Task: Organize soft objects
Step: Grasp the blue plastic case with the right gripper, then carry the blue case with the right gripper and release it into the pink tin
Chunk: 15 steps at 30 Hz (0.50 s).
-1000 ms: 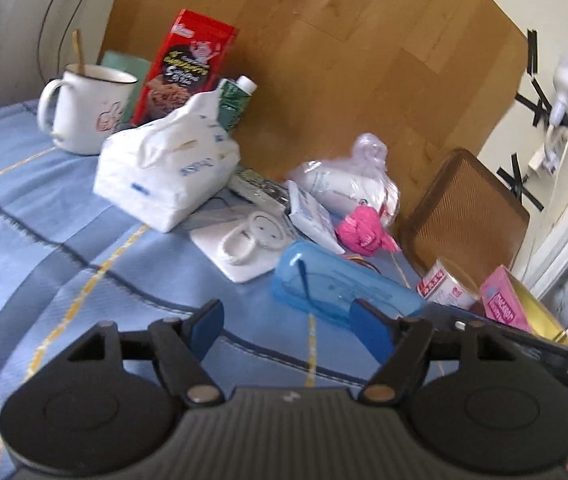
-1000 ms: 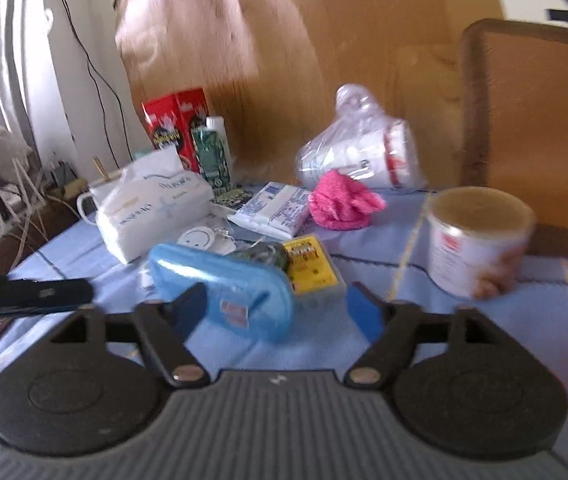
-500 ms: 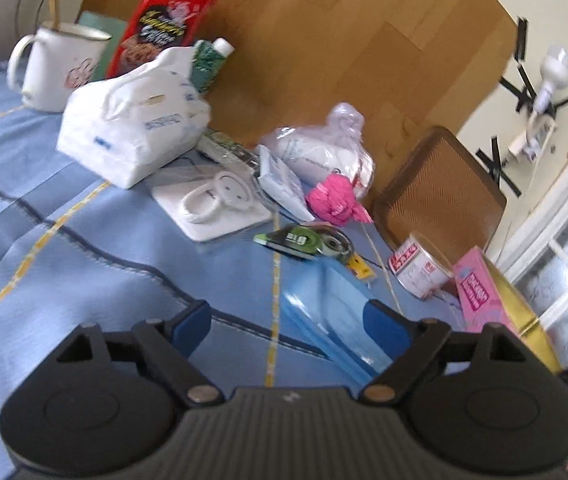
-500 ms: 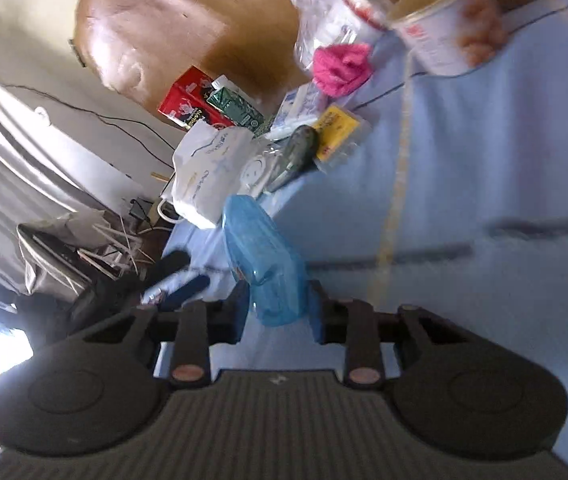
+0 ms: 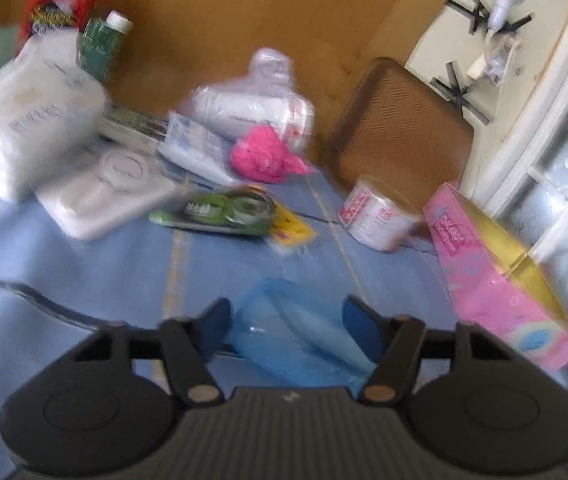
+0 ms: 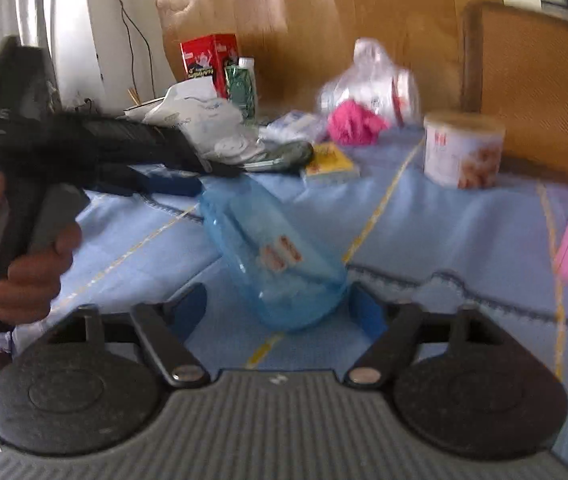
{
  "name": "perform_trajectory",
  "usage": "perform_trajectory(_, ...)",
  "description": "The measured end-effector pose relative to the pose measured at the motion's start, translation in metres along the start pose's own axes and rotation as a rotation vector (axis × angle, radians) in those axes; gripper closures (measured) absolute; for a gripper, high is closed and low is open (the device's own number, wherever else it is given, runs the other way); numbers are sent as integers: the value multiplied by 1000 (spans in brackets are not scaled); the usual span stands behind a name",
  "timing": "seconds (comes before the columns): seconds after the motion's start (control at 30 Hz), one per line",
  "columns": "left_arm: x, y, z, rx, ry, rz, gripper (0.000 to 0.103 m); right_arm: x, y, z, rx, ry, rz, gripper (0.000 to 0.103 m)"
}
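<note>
A translucent blue plastic case (image 5: pixel 292 332) lies on the blue tablecloth, between the fingers of my open left gripper (image 5: pixel 286 316). In the right wrist view the same case (image 6: pixel 271 256) lies between the wide-apart fingers of my open right gripper (image 6: pixel 279 304). The left gripper, held by a hand, shows at the left of the right wrist view (image 6: pixel 95 148). A pink fluffy soft object (image 5: pixel 263 154) lies farther back, in front of a clear bag (image 5: pixel 251 100); it also shows in the right wrist view (image 6: pixel 354 122). A white tissue pack (image 5: pixel 23 120) lies at the left.
A green tape dispenser (image 5: pixel 219 212), a yellow pack (image 5: pixel 290 228), a white blister pack (image 5: pixel 107 188), a round tin (image 5: pixel 376 216) and a pink box (image 5: pixel 496 276) lie on the cloth. A red box (image 5: pixel 63 0) and a green bottle (image 5: pixel 101 46) stand at the back. A wicker chair back (image 5: pixel 400 132) stands behind.
The right gripper, shut on the blue case half a second ago, has opened and levelled out; the case now lies on the cloth. The left gripper has moved up around the case.
</note>
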<state>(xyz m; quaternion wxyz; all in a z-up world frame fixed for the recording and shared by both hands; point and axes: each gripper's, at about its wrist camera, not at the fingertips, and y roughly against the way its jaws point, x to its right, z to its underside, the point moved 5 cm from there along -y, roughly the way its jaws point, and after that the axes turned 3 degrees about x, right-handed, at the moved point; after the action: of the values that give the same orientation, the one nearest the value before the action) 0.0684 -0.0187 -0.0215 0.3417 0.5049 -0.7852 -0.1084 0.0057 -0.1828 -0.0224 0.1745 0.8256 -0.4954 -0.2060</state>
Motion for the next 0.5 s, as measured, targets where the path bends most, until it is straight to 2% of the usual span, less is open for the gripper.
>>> perform_trajectory(0.07,12,-1,-2,-1,-14,-6,40,8,9,5,21,5,17,41)
perform_trajectory(0.2,57,-6,-19,26,-75,72,42,22,39,3,141,-43,74,41)
perform_trajectory(0.33,130,-24,-37,53,-180,172,41,47,79,-10,287,-38,219,41)
perform_trajectory(0.5,231,-67,-37,62,-299,281,41,100,131,-8,368,-67,407,40)
